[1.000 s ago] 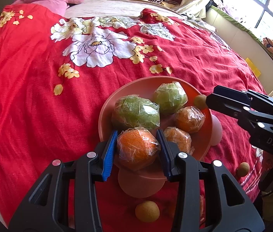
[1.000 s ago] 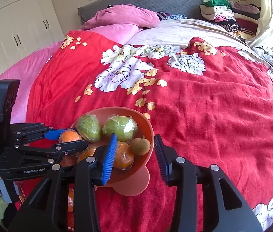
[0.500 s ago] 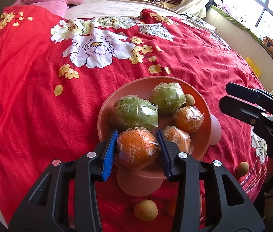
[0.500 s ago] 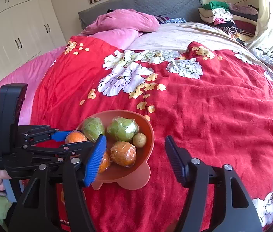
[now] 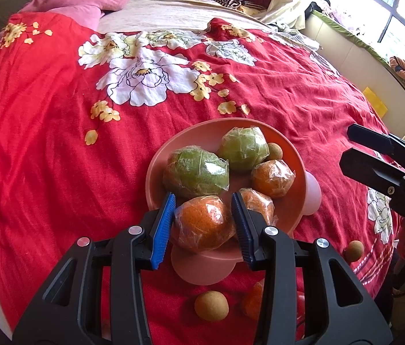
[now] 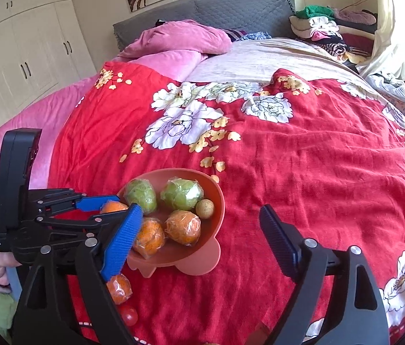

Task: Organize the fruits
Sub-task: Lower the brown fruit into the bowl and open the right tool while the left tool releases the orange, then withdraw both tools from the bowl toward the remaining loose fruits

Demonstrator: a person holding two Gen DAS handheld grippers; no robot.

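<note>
A salmon-pink bowl (image 5: 291, 155) sits on the red flowered bedspread and holds two green wrapped fruits (image 5: 195, 171), wrapped oranges (image 5: 273, 175) and a small brown fruit (image 5: 275, 151). My left gripper (image 5: 204, 218) is shut on a wrapped orange (image 5: 202, 224) at the bowl's near rim. In the right wrist view the bowl (image 6: 217, 201) lies left of centre, and my right gripper (image 6: 199, 233) is open and empty, pulled back above the bed to the bowl's right.
Loose on the bedspread near the bowl: a small brown fruit (image 5: 211, 306), another (image 5: 353, 251), a wrapped orange (image 6: 119, 289) and a red cherry tomato (image 6: 129, 314). Pink pillows (image 6: 182, 43) and piled clothes (image 6: 326, 34) lie at the bed's far end.
My right gripper opened wider and drew back from the bowl, leaving the small brown fruit in it. My left gripper stayed shut on the wrapped orange at the rim.
</note>
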